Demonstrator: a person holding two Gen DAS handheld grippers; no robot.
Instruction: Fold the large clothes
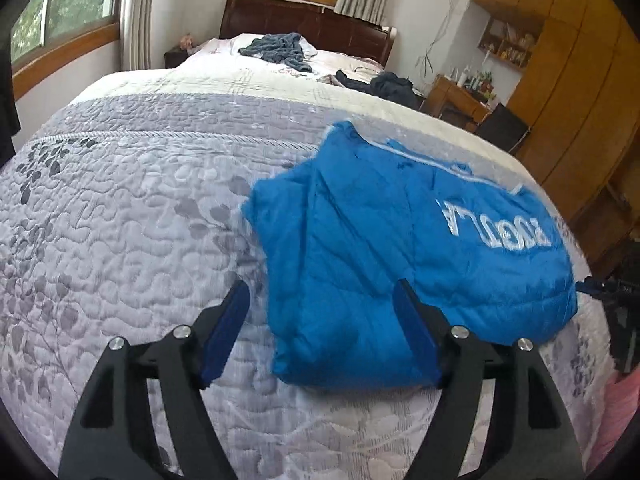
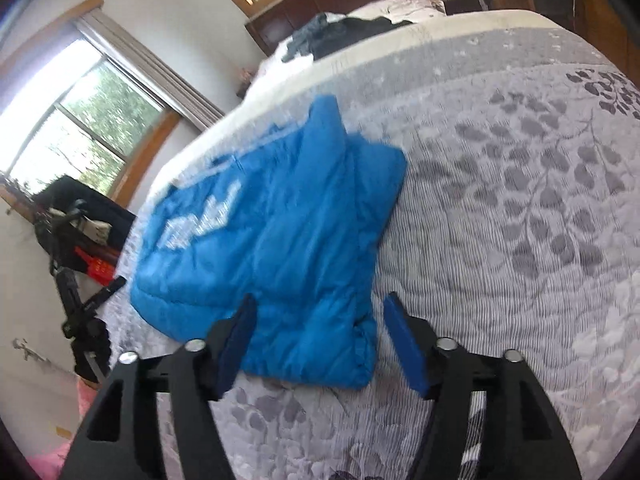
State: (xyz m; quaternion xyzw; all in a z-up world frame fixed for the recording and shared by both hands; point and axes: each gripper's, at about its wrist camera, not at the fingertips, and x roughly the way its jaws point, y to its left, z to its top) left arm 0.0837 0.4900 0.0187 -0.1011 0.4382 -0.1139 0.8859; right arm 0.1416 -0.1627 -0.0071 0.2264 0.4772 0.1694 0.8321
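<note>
A bright blue padded jacket [image 1: 400, 248] with white lettering lies folded into a compact bundle on the grey leaf-patterned bedspread [image 1: 120, 220]. My left gripper [image 1: 320, 300] is open just above the bundle's near left corner, nothing between its blue pads. In the right wrist view the same jacket [image 2: 272, 232] lies ahead and to the left. My right gripper [image 2: 320, 316] stands open over the jacket's near right corner, holding nothing. The other gripper [image 1: 616, 308] shows dark at the right edge of the left wrist view.
Dark clothes [image 1: 280, 50] lie heaped near the headboard [image 1: 304, 24] at the far end of the bed. A wooden wardrobe [image 1: 568, 92] and a desk [image 1: 460, 96] stand to the right. Windows [image 2: 80, 128] line the left wall. Pink fabric [image 1: 620, 412] shows at the near right edge.
</note>
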